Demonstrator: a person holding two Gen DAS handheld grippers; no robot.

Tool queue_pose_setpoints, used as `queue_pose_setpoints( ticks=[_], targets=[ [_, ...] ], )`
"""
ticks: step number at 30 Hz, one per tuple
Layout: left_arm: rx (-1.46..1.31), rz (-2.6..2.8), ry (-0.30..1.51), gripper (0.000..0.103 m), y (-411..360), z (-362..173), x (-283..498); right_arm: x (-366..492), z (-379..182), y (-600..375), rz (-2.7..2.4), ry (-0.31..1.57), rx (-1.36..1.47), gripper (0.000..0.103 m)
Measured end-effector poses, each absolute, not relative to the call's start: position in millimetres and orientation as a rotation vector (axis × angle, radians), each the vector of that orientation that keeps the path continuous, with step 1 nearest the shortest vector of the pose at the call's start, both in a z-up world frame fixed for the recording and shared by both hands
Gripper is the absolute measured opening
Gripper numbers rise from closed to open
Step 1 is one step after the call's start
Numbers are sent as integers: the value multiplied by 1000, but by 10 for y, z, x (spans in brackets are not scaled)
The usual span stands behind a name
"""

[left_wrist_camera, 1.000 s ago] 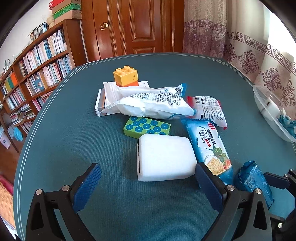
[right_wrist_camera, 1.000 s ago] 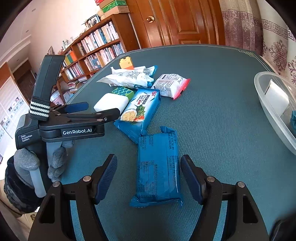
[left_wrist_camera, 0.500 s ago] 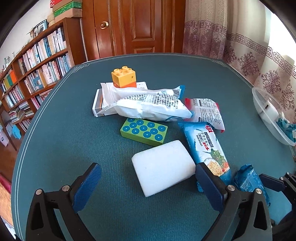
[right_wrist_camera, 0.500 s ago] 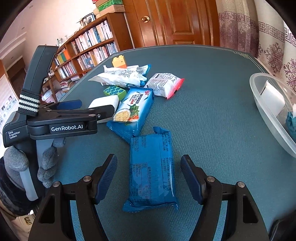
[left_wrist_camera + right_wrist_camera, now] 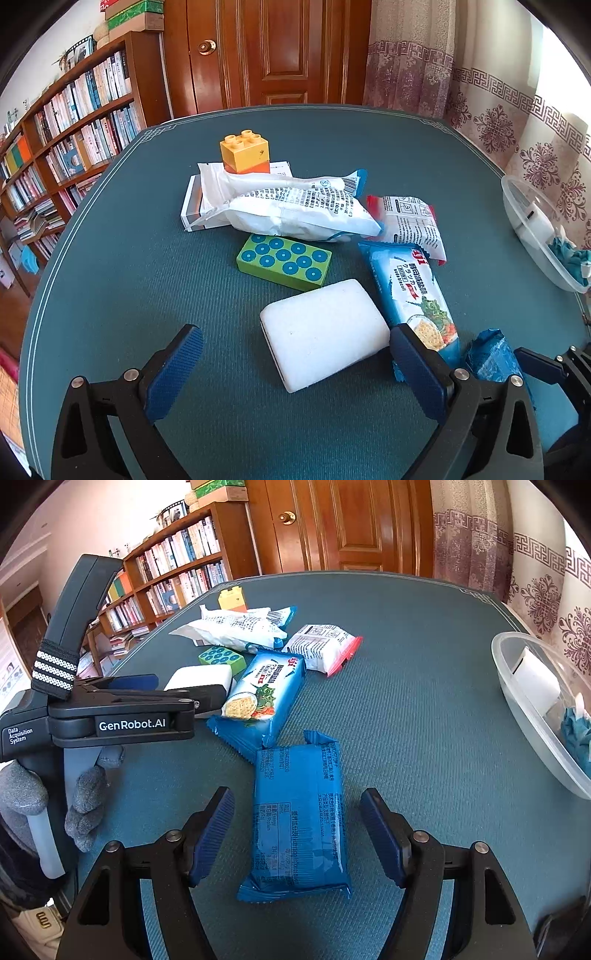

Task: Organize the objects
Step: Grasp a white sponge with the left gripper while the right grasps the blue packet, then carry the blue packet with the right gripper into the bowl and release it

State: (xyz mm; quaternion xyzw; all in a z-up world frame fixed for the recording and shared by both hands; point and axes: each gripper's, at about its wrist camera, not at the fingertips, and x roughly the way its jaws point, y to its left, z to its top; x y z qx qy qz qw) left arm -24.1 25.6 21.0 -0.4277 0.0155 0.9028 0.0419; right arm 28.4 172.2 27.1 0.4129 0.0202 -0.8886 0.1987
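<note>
The left gripper point(image 5: 291, 363) gaped wide around the white sponge point(image 5: 324, 333); the right gripper point(image 5: 297, 832) straddled the blue packet point(image 5: 300, 818), cracker pack point(image 5: 264, 698) at eleven o'clock.

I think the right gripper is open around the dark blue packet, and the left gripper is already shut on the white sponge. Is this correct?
Not fully. The right gripper is indeed open around the dark blue packet. But the left gripper is open too, not shut: the left wrist view shows its two pads wide apart, with the white sponge lying on the table between them, ungripped.
</note>
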Motion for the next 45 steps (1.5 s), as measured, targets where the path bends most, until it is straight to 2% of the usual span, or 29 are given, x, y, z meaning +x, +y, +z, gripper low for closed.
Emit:
queue_pose_setpoints(
  ticks=[8, 22, 24, 26, 27, 29, 32, 36, 45],
  targets=[
    [-1307, 2771, 52, 103, 232, 220, -242, 309, 266, 1681, -2485, 83, 1147, 72],
    [-1338, 2736, -43, 103, 251, 156, -349, 332, 249, 1643, -2491, 116, 1148, 72],
    [-1335, 2729, -65, 103, 221, 160, -341, 329, 253, 1657, -2495, 108, 1148, 71],
    [-1330, 2727, -74, 102, 207, 164, -328, 325, 256, 1675, -2500, 99, 1150, 65],
    [-1327, 2720, -79, 99, 203, 164, -323, 323, 257, 1681, -2503, 97, 1150, 63],
    [-1329, 2695, -97, 94, 204, 158, -320, 325, 261, 1679, -2508, 105, 1149, 51],
    [-1322, 2664, -116, 83, 213, 174, -302, 345, 262, 1650, -2508, 135, 1143, 45],
    [-1309, 2633, -113, 66, 259, 190, -276, 369, 262, 1621, -2504, 160, 1136, 42],
    [-1279, 2679, -52, 61, 294, 254, -204, 386, 291, 1643, -2507, 131, 1126, 42]
  ],
)
